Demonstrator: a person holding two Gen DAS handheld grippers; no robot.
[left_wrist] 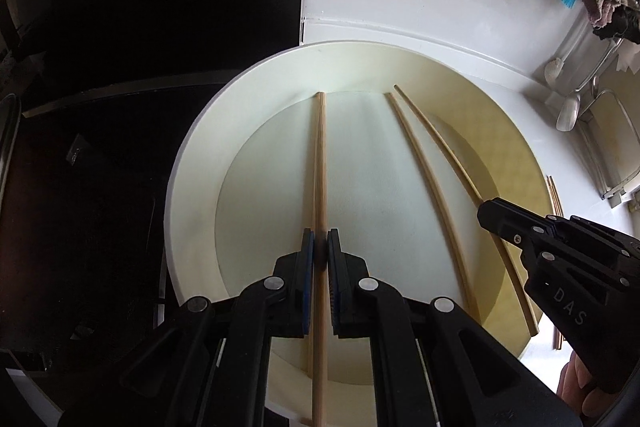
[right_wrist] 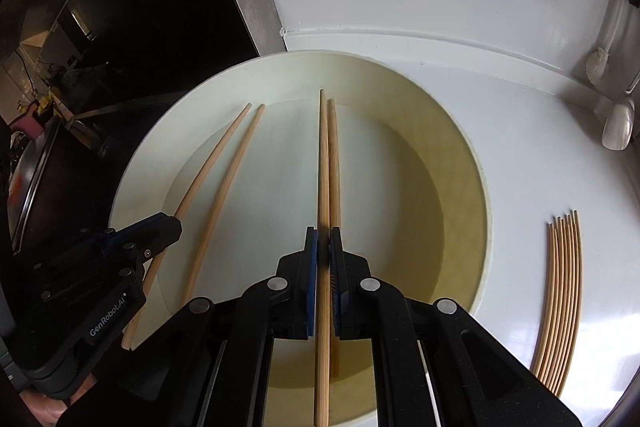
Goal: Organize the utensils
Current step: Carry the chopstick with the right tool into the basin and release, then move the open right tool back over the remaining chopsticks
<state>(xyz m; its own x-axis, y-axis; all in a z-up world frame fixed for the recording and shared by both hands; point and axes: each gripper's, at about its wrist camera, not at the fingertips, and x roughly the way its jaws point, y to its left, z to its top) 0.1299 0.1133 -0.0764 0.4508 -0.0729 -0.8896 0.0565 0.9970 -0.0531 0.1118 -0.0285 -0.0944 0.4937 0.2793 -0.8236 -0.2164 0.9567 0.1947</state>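
Observation:
A large cream plate (left_wrist: 192, 187) (right_wrist: 132, 171) lies on the white counter. My left gripper (left_wrist: 320, 239) is shut on a wooden chopstick (left_wrist: 320, 163) held lengthwise over the plate, with a second chopstick lying just under it. My right gripper (right_wrist: 323, 237) is shut on another chopstick (right_wrist: 322, 163), with its mate (right_wrist: 334, 163) right beside it on the plate. Each gripper shows in the other's view: the right (left_wrist: 492, 217) over the right pair, the left (right_wrist: 168, 227) over the left pair (right_wrist: 224, 179).
A bundle of several thin bamboo skewers (right_wrist: 560, 287) lies on the counter right of the plate. A metal spoon (right_wrist: 619, 123) and a white brush (right_wrist: 598, 61) stand at the far right by a rack. A dark stove area (left_wrist: 120, 67) lies left.

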